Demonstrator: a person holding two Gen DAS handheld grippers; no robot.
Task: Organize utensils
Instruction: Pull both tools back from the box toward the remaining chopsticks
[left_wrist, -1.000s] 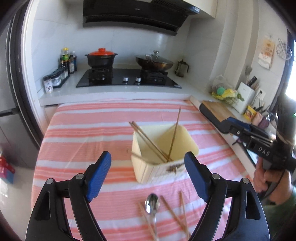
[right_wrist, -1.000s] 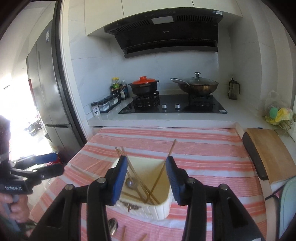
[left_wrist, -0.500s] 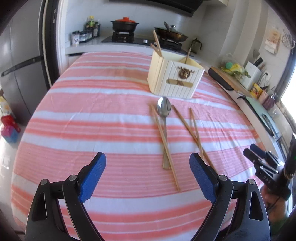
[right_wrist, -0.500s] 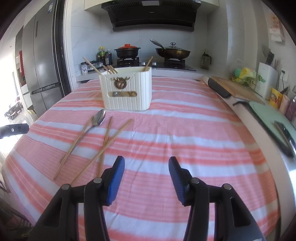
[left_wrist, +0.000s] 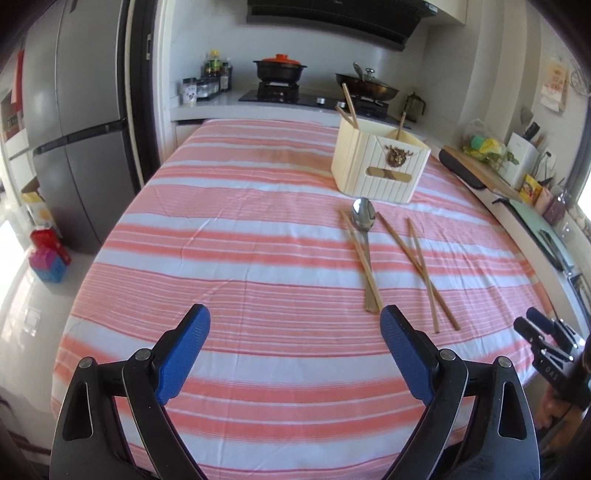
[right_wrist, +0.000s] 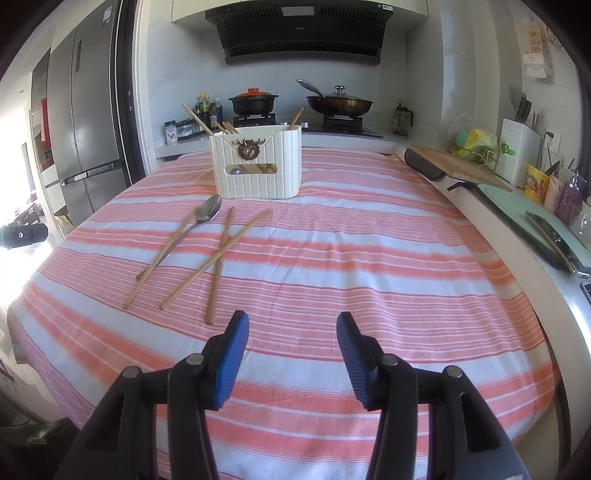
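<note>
Kitchen scene, table with a pink-and-white striped cloth (right_wrist: 369, 258) in front of a stove counter; grey fridge (left_wrist: 77, 129) at far left. Left gripper (left_wrist: 295, 354) hovers over the near edge of the cloth, blue pads spread wide, nothing between them. On the cloth right of centre in the left wrist view: metal spoon (left_wrist: 364, 221) lying flat, bowl toward the holder, one chopstick (left_wrist: 360, 254) just beside its handle, crossing it near the handle end. Next right, two more chopsticks (left_wrist: 417, 258) crossed over each other. Cream utensil holder (right_wrist: 258, 166) stands upright behind them, several chopsticks already sticking out. Right gripper (right_wrist: 293, 347) over the near cloth, jaws partly apart, empty, loose utensils ahead to its left. Cutting board (right_wrist: 454, 162) on the counter at right.
</note>
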